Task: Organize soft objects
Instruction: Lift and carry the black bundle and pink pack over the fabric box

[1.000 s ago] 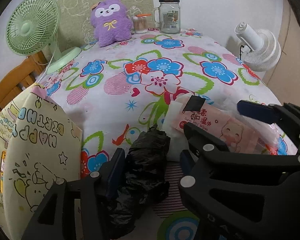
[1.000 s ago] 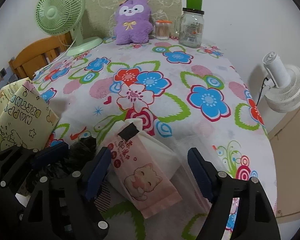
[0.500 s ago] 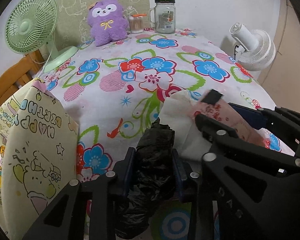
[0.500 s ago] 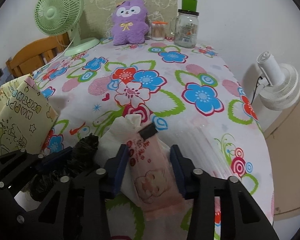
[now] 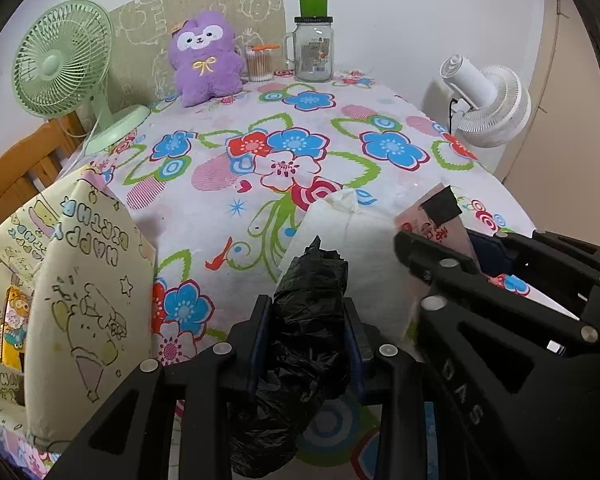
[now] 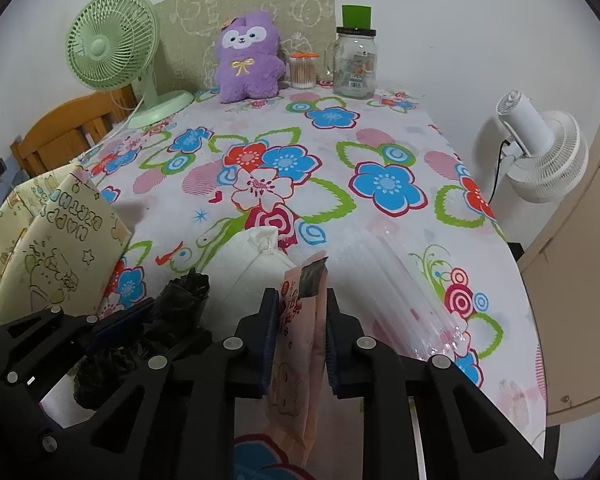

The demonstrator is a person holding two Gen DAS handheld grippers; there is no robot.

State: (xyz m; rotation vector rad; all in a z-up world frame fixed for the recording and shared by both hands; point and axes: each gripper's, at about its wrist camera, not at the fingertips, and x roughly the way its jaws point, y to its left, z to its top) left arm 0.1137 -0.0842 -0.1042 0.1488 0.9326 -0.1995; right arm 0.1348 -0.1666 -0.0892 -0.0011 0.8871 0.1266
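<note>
Worktop: flowered cloth covers it; I see a purple plush toy, a glass jar and a green fan along the far edge, by the wall.
Left gripper: my jaws are clamped on a crumpled black plastic bag, near the front edge.
Right gripper: my jaws are closing, and the pads already squeeze a pink wet-wipes pack standing on edge between them.
White cloth bundle: lies between the 2 held items, touching both.
Gift bag: stands at the left, printed with cartoon drawings.
</note>
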